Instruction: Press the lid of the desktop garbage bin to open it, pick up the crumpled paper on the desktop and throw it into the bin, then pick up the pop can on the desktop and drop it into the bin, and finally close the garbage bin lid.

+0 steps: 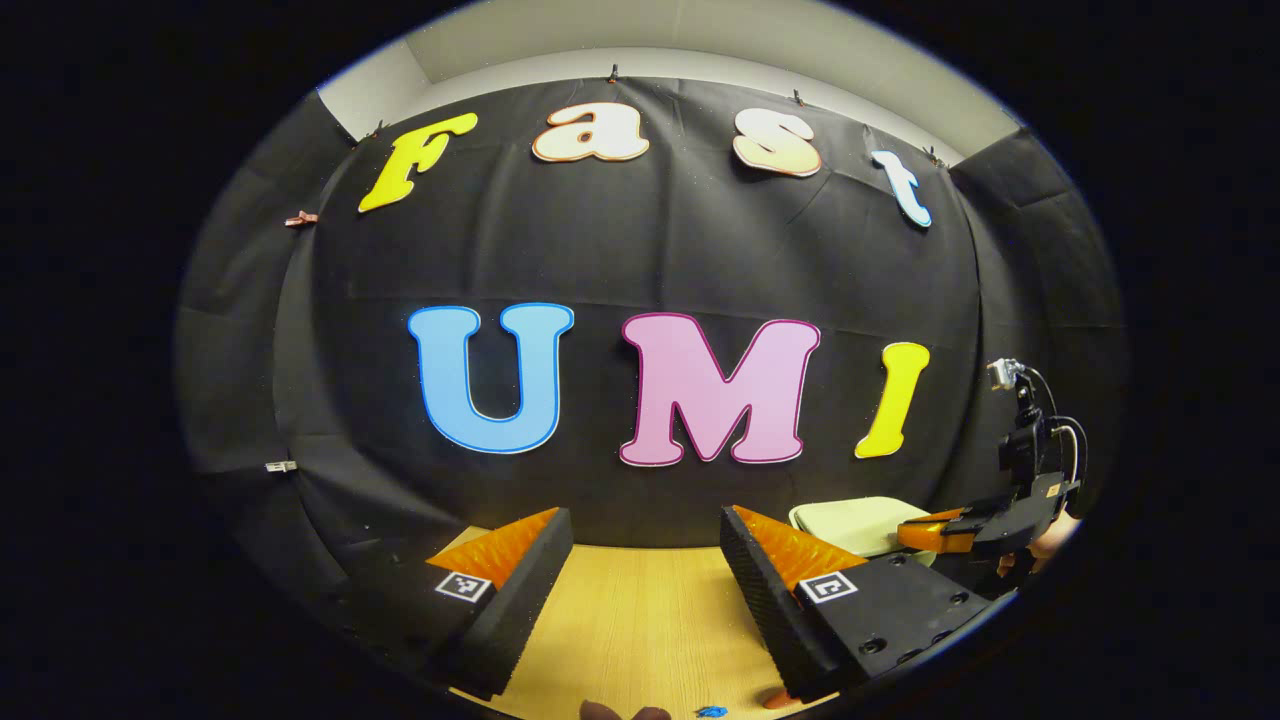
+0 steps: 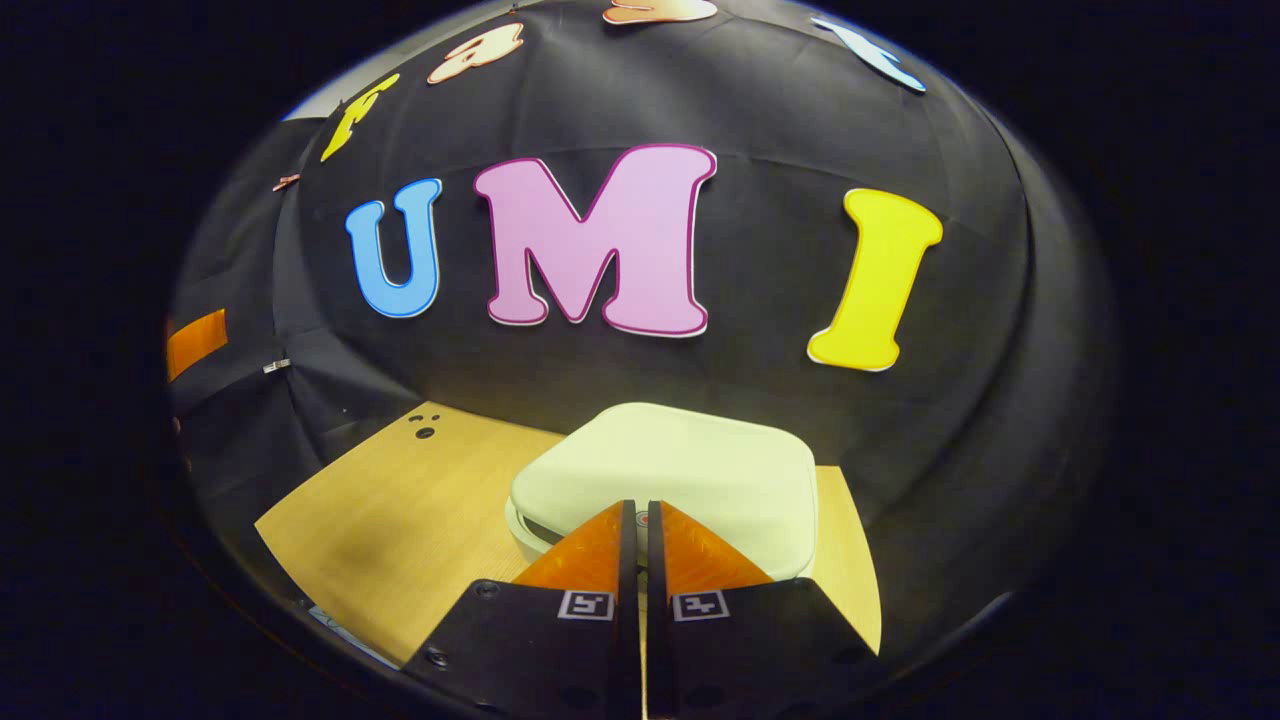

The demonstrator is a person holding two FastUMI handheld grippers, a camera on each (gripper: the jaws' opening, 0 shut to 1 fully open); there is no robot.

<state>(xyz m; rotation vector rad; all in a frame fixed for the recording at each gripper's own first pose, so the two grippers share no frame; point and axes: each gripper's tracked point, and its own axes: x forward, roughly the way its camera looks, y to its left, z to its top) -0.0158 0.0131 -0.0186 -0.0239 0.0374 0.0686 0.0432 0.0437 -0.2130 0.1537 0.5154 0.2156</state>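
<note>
Right claw [image 2: 640, 515] closed, over smooth rounded lid [image 2: 690, 470]

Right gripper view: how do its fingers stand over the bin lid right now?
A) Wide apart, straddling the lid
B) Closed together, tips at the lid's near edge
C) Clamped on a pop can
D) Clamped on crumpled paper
B: the right gripper has its fingers nearly touching, nothing between them, with the tips at the near edge of the bin lid, which lies down flat.

The left gripper [image 1: 645, 525] is held level over the table [image 1: 640, 620], its fingers spread wide with nothing between them. The right gripper [image 2: 640, 515] has its fingers pressed together, tips poised at the near edge of the bin lid [image 2: 690, 465].
</note>
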